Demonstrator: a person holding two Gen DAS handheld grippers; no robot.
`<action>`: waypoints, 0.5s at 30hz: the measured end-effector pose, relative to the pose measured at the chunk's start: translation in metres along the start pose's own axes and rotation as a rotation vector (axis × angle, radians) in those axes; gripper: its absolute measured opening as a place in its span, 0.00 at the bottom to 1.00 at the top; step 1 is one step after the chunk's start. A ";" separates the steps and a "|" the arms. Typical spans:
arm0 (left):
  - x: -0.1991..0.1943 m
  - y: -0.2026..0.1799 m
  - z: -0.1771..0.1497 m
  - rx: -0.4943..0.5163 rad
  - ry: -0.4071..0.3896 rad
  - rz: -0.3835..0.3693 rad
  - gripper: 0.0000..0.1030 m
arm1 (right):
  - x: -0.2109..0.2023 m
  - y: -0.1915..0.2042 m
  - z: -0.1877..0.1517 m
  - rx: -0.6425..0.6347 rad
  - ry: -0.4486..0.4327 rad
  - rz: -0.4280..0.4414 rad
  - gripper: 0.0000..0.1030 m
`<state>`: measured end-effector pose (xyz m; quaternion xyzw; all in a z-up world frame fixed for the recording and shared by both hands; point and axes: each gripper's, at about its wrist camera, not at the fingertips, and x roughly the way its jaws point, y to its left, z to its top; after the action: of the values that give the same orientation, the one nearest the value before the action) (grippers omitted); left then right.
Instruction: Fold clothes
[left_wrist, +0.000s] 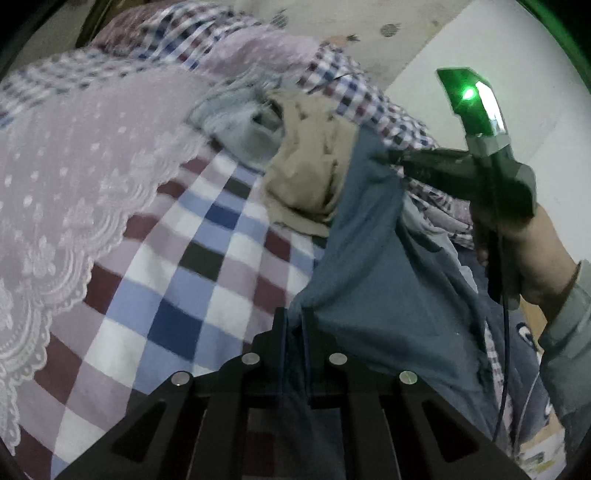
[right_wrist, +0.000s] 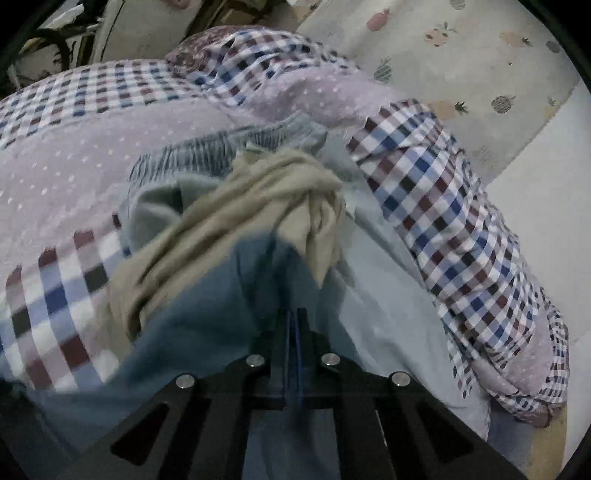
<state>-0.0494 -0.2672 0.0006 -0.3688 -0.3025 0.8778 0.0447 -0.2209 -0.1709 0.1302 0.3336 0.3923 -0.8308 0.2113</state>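
Nearest in the left wrist view, the left gripper (left_wrist: 295, 325) has its fingers pressed together on an edge of the blue garment (left_wrist: 373, 266); the cloth goes between them and rises away from the bed (left_wrist: 207, 236). In the right wrist view the right gripper (right_wrist: 294, 325) is closed in the same way on another part of the blue garment (right_wrist: 207, 295). I judge that the two grips hold one edge at two points, so the cloth hangs stretched and can be laid flat or doubled over; how far the folding is, these pictures do not settle.

Just behind the blue cloth lies a crumpled beige garment (right_wrist: 236, 221), and past it a grey piece (right_wrist: 155, 206), both on the checked bed cover. A lilac lace cover (left_wrist: 74, 177) lies further off.

Only the left view shows the right gripper from outside, with its green light (left_wrist: 469, 92) and the hand (left_wrist: 528, 254) around it. Only the right view shows the striped cloth (right_wrist: 207, 155) behind the pile.
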 end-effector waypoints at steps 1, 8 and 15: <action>0.000 -0.001 0.000 0.004 -0.004 0.000 0.06 | 0.002 0.002 0.004 0.000 -0.002 -0.027 0.00; 0.003 0.006 0.003 -0.021 0.022 -0.022 0.07 | 0.005 0.000 0.002 0.004 0.058 -0.122 0.41; -0.004 0.014 0.003 -0.079 0.018 -0.075 0.46 | -0.084 -0.085 -0.064 0.235 -0.062 -0.086 0.76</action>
<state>-0.0461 -0.2815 -0.0032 -0.3667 -0.3500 0.8595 0.0657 -0.1907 -0.0614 0.2041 0.3132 0.2994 -0.8892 0.1467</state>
